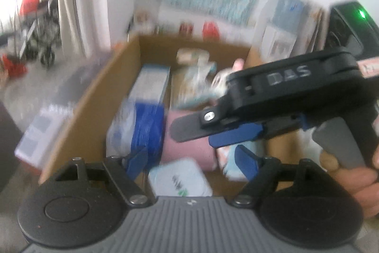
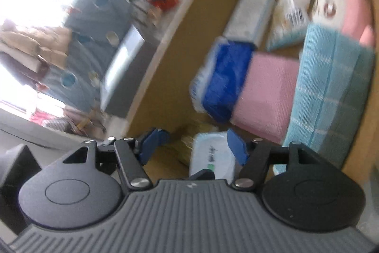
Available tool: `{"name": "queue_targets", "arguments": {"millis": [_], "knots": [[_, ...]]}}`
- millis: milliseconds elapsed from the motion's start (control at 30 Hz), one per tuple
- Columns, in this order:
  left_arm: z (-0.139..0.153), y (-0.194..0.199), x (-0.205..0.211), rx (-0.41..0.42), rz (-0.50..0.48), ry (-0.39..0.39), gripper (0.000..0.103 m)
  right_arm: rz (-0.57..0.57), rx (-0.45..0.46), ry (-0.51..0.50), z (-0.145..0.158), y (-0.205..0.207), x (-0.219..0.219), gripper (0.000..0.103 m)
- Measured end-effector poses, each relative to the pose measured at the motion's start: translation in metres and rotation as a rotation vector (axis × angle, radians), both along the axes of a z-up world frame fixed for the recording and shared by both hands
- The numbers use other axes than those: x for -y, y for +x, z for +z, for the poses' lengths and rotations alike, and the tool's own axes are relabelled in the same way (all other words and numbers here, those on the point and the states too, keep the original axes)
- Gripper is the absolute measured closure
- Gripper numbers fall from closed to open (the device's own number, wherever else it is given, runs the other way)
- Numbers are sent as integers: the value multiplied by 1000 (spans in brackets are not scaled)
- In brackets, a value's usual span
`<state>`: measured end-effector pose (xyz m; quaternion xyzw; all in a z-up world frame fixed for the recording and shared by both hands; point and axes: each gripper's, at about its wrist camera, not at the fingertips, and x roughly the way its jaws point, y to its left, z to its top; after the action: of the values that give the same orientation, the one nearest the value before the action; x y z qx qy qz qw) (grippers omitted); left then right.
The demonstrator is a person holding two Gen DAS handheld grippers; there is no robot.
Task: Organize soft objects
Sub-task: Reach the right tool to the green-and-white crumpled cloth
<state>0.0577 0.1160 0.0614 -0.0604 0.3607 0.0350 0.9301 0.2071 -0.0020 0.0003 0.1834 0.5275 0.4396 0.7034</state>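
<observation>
Left wrist view | my left gripper is hanging released over cardboard box | my right gripper is also gaping empty | pink folded cloth is lying inside, beside blue checked towel.

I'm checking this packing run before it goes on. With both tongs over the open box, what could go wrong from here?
1. The right tongs cross just ahead of the left tongs; they could knock together.
2. Both stand open and empty above the cardboard box; a downward reach might catch the white pack near its front wall.
3. Both views are blurred, so aim may be off.
</observation>
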Motion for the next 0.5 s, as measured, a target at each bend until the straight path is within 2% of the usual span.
{"name": "queue_targets", "arguments": {"millis": [100,200,300,367,500], "knots": [[18,-16,25,148,-18,36,13,-56,75,132,20,-17,40,35],[29,-26,68,261,-114,82,7,-138,196,214,33,-42,100,31],[26,-30,122,327,-274,115,4,-271,320,191,40,-66,171,30],[15,-31,158,337,-384,124,4,-392,393,126,42,-79,224,29],[-19,-22,222,295,-540,129,5,-595,398,45,30,-78,308,30]]}}
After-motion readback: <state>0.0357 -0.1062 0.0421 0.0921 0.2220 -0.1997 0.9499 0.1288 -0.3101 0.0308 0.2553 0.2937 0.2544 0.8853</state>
